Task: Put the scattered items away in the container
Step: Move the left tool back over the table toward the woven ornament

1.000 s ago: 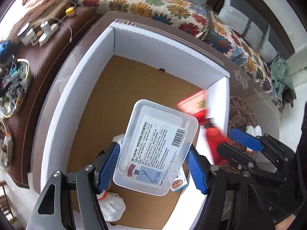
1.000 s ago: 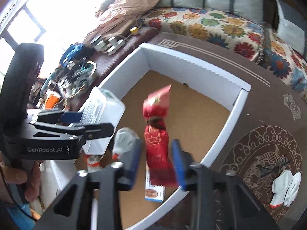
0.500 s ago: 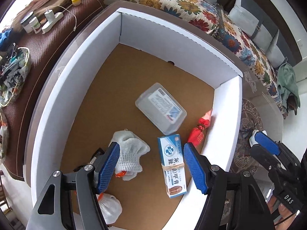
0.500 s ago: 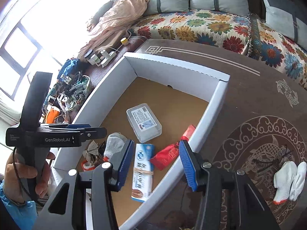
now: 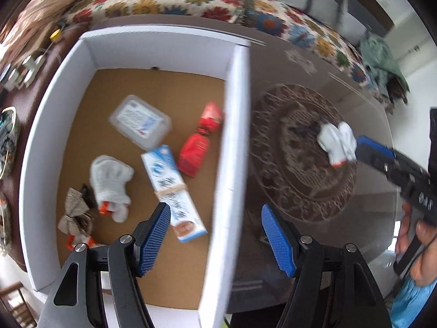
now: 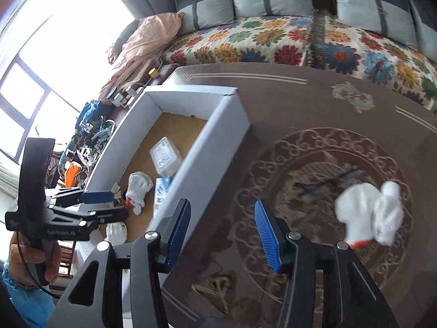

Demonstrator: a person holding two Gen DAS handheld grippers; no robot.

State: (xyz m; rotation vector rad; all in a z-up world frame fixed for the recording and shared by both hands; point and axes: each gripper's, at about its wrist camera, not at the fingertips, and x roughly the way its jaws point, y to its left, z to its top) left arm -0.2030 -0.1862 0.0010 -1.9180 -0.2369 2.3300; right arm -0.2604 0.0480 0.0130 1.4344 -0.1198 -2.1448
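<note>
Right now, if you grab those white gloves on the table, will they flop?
Probably yes. The white gloves look like soft knitted cloth lying flat on the table, so the loose ends would likely droop. They seem light. The two lie overlapped, so one pinch might lift only one.

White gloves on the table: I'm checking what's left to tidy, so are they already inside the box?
No, the white gloves lie on the patterned table, outside the white box.

Table surface (image 6: pixel 314 114) lies clear around the white gloves (image 6: pixel 368 213) at 3 o'clock; only the box wall (image 6: pixel 207 147) at 10 o'clock stands between table and box floor (image 5: pixel 153 87)
</note>
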